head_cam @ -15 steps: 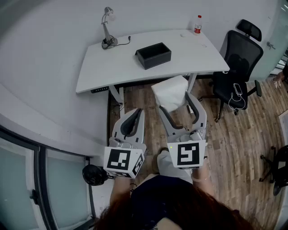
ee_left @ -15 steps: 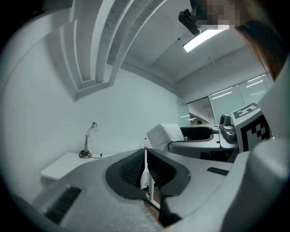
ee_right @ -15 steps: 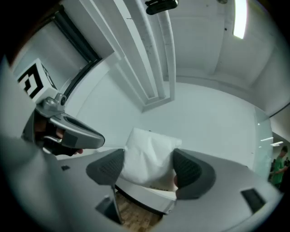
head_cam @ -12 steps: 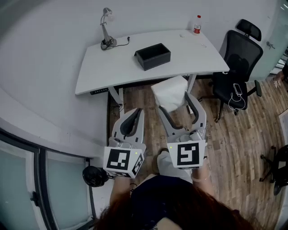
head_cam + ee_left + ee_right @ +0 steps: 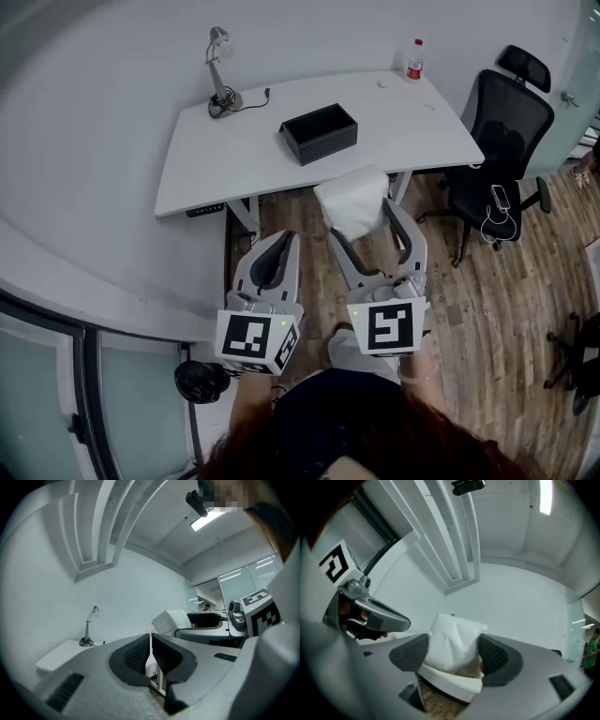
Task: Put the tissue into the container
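Marker cubes hide both hands. The left gripper (image 5: 284,237) is clenched on nothing. The right gripper (image 5: 364,217) grasps the tissue (image 5: 352,197), a soft, white, puffy pack whose lower edge the jaws cover. Toward 11 o'clock, well apart, the black container (image 5: 320,132) sits on the surface (image 5: 216,159), its inside too dark to read.

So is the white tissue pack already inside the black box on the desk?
No, the right gripper holds the tissue between its jaws, short of the table where the black container stands.
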`<state>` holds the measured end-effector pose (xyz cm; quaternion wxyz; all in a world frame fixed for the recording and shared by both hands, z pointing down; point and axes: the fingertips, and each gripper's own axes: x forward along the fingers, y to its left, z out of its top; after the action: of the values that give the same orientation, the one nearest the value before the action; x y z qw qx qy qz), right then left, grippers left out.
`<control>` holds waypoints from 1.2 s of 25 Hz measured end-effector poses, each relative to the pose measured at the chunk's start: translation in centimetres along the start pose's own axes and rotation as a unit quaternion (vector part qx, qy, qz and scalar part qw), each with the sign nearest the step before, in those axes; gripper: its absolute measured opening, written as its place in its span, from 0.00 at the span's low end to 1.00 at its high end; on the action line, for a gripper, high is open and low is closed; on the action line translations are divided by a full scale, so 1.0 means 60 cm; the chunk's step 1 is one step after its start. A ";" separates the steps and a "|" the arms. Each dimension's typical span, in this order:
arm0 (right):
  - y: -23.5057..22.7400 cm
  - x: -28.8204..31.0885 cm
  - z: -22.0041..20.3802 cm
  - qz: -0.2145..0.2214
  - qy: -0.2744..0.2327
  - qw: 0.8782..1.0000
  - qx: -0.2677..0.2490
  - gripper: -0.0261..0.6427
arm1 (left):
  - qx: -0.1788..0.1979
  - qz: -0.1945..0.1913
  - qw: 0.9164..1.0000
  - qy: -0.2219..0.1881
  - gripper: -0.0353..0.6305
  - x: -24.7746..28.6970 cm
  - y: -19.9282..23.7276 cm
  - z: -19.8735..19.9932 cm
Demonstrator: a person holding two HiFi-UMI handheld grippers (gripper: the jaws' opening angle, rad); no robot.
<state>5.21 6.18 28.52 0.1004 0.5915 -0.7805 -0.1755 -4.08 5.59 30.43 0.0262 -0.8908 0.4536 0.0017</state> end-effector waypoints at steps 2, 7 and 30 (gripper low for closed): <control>-0.010 0.014 -0.006 0.003 0.001 1.000 0.000 0.58 | 0.000 0.002 1.000 0.000 0.11 0.018 0.004 0.002; -0.040 0.050 -0.022 0.012 0.000 1.000 0.002 0.58 | 0.003 0.007 1.000 0.003 0.11 0.069 0.009 0.001; -0.101 0.164 -0.067 0.055 -0.008 0.998 0.009 0.57 | 0.003 0.044 0.999 0.018 0.11 0.193 0.044 -0.018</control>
<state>9.31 -5.30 29.31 0.0986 0.5475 -0.8140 -0.1674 0.58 -5.38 31.10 0.0204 -0.8699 0.4926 -0.0139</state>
